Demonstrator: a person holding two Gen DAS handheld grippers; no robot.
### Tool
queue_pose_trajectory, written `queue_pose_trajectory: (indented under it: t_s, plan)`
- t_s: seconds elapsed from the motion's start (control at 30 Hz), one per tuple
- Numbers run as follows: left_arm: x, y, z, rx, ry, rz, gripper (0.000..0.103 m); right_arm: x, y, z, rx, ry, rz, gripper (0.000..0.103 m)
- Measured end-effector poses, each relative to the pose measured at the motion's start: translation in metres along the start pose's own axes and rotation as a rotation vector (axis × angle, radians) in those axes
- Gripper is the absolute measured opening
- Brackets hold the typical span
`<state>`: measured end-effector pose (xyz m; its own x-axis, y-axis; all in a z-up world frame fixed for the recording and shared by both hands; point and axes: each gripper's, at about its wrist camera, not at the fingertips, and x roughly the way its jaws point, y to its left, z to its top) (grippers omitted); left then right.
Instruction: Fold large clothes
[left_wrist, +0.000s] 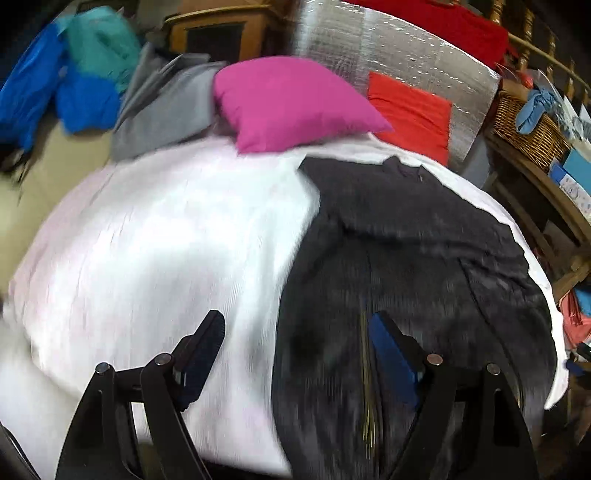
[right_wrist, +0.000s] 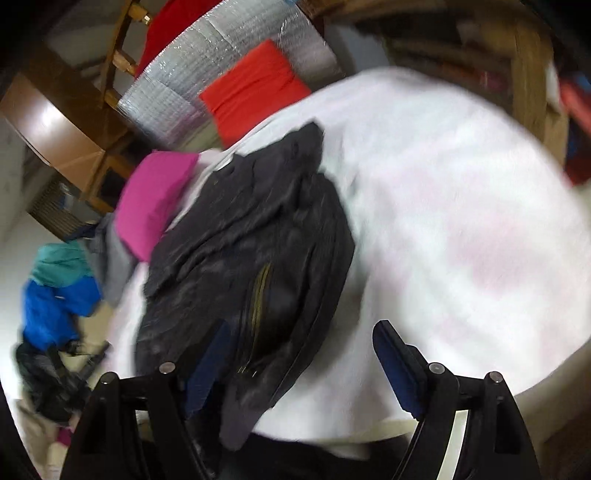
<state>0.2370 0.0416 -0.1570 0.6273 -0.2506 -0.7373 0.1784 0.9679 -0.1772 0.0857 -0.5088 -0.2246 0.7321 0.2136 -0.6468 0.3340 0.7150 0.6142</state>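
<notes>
A dark grey zip-up jacket (left_wrist: 413, 251) lies spread on a white sheet (left_wrist: 159, 236) over the bed, its brass zipper (left_wrist: 367, 391) running toward me. My left gripper (left_wrist: 295, 332) is open above the jacket's near left edge, holding nothing. In the right wrist view the same jacket (right_wrist: 251, 243) lies partly bunched on the sheet (right_wrist: 461, 221), zipper (right_wrist: 260, 295) showing. My right gripper (right_wrist: 303, 343) is open over the jacket's near hem, empty. Both views are motion-blurred.
A pink pillow (left_wrist: 288, 99), a red cushion (left_wrist: 410, 110) and a silver foil mat (left_wrist: 388, 48) sit at the bed's far end. Grey, teal and blue clothes (left_wrist: 88, 74) are piled far left. A wicker basket (left_wrist: 524, 122) and wooden furniture stand on the right.
</notes>
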Motion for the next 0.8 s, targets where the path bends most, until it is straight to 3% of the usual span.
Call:
queue_pose_trajectory:
  t_s: [0.03,0.1,0.2,0.27,0.47,0.53,0.7,0.77,0.8]
  plan:
    - [-0.004,0.001,-0.014,-0.016,0.01,0.001,0.082,0.008,-0.004,-0.006,0.02,0.022,0.032,0.082]
    - [-0.013,0.002,-0.042,-0.042,0.037,0.0,0.081,0.028,-0.004,-0.019,0.023,0.072,0.078,0.069]
    - [-0.016,-0.003,-0.073,-0.052,0.103,-0.017,0.074,0.055,-0.001,-0.03,0.01,0.147,0.048,0.053]
    - [-0.016,-0.006,-0.085,-0.06,0.138,-0.026,0.067,0.071,0.001,-0.038,0.039,0.19,0.07,0.053]
    - [0.007,-0.007,-0.097,-0.134,0.285,-0.069,0.069,0.101,0.025,-0.051,0.036,0.251,0.063,0.052]
    - [0.017,-0.009,-0.103,-0.143,0.338,-0.086,0.07,0.1,0.033,-0.05,-0.008,0.245,0.02,0.034]
    - [0.039,-0.017,-0.121,-0.121,0.439,-0.08,0.07,0.092,0.033,-0.049,-0.03,0.238,0.028,0.034]
    - [0.046,-0.017,-0.126,-0.128,0.46,-0.08,0.07,0.095,0.028,-0.052,-0.021,0.272,0.021,0.039]
    - [0.048,-0.017,-0.128,-0.132,0.465,-0.088,0.07,0.098,0.026,-0.053,-0.012,0.286,0.03,0.05]
